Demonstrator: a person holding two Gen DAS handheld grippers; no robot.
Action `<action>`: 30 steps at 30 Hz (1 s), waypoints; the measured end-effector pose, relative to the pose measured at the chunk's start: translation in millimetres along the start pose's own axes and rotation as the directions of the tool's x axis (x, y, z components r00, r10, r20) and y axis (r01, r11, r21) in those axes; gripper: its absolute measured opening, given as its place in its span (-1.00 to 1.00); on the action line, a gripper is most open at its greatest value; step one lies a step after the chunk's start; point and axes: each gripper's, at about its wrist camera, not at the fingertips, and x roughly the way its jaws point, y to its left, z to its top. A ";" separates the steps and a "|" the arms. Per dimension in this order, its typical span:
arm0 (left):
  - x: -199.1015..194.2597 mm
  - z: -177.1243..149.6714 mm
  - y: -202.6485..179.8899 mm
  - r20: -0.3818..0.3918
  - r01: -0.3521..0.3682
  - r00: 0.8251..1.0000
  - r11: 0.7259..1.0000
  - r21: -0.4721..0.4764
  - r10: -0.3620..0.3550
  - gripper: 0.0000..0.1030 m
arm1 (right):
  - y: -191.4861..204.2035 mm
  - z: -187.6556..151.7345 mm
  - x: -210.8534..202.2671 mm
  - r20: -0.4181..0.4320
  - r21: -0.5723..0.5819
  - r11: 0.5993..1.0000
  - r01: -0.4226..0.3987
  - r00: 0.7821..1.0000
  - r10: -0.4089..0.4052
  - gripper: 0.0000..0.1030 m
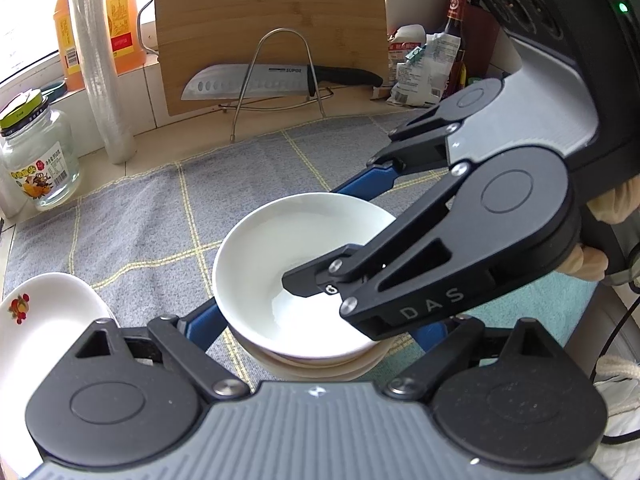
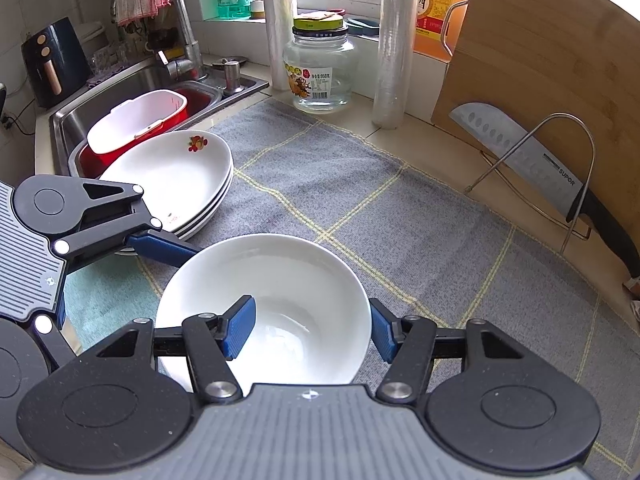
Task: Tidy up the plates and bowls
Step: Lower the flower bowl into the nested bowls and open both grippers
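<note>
Two grippers on the top white bowl [image 2: 264,304], frame centre: right gripper [image 2: 308,330] pinches its near wall, left gripper [image 1: 320,320] straddles the stack wide, gripping nothing. Next: release, back out.

Bowl: round white ceramic bowl [image 2: 276,304] on grey checked cloth [image 2: 400,216]
Right gripper [image 2: 312,330]: blue fingers [image 2: 240,328] straddle its near rim, one inside, one outside
Plates: stacked white plates [image 2: 180,176] beside sink [image 2: 132,92]

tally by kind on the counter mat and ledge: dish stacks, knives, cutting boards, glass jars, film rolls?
Dish stacks: 2 (plates, bowls)
Knives: 1
Cutting boards: 1
Glass jars: 1
Film rolls: 2
Total: 7
</note>
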 end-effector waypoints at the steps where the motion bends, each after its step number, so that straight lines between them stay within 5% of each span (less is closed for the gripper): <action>1: 0.2 0.3 -0.2 0.000 0.000 1.000 1.000 0.001 0.000 0.83 | 0.1 -0.3 0.0 0.001 0.002 1.000 -0.003 1.000 0.003 0.32; 9: -0.7 0.4 -1.4 0.006 -0.011 1.000 1.000 0.011 0.011 0.84 | 1.5 -3.5 -0.3 0.002 0.015 1.000 -0.003 1.000 0.003 0.48; 19: -16.8 -7.1 3.5 0.024 0.000 1.000 1.000 0.006 0.000 0.87 | -0.9 -10.0 -8.8 0.015 0.048 0.999 -0.005 1.000 0.004 0.93; 30: -28.2 -21.1 7.3 0.019 0.005 1.000 0.999 -0.042 -0.004 0.87 | 10.7 -20.2 -10.8 0.022 0.054 0.998 0.023 0.999 -0.024 0.94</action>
